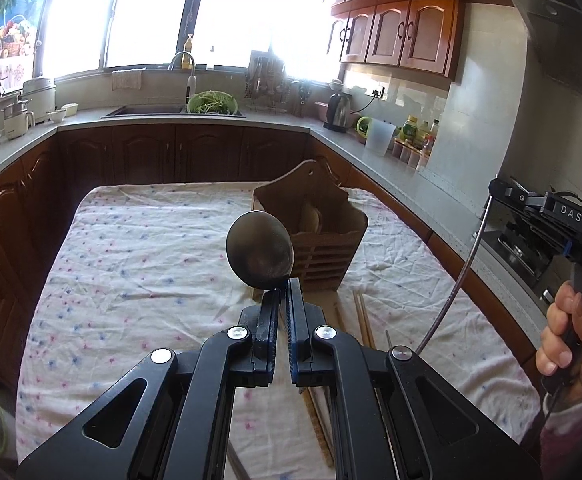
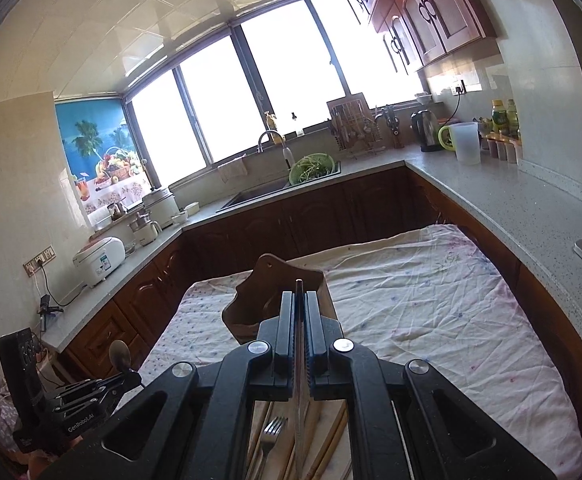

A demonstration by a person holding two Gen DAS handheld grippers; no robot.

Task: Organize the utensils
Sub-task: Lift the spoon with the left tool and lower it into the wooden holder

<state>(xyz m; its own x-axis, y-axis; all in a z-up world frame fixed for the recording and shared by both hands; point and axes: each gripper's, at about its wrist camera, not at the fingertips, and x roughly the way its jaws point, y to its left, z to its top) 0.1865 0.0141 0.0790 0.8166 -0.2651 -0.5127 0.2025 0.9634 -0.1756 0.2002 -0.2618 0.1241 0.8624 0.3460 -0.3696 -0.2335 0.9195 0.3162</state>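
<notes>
Over the cloth-covered table (image 1: pixel 131 264), left gripper (image 1: pixel 283 286) pinches a metal spoon (image 1: pixel 259 254) by its neck, bowl up, just in front of the wooden holder (image 1: pixel 323 240). Right gripper (image 2: pixel 299 300) is clamped narrow on a thin utensil (image 2: pixel 299 360) above the holder. Fork (image 2: pixel 271 434) and chopsticks (image 1: pixel 362 320) lie on the cloth.

A U-shaped kitchen with dark wooden cabinets (image 1: pixel 151 152) under grey countertops (image 2: pixel 491 192). Bright windows (image 1: pixel 151 12) fill the far wall above the sink (image 1: pixel 147 111); upper cabinets (image 1: pixel 403 32) hang far right, pale tiles left
</notes>
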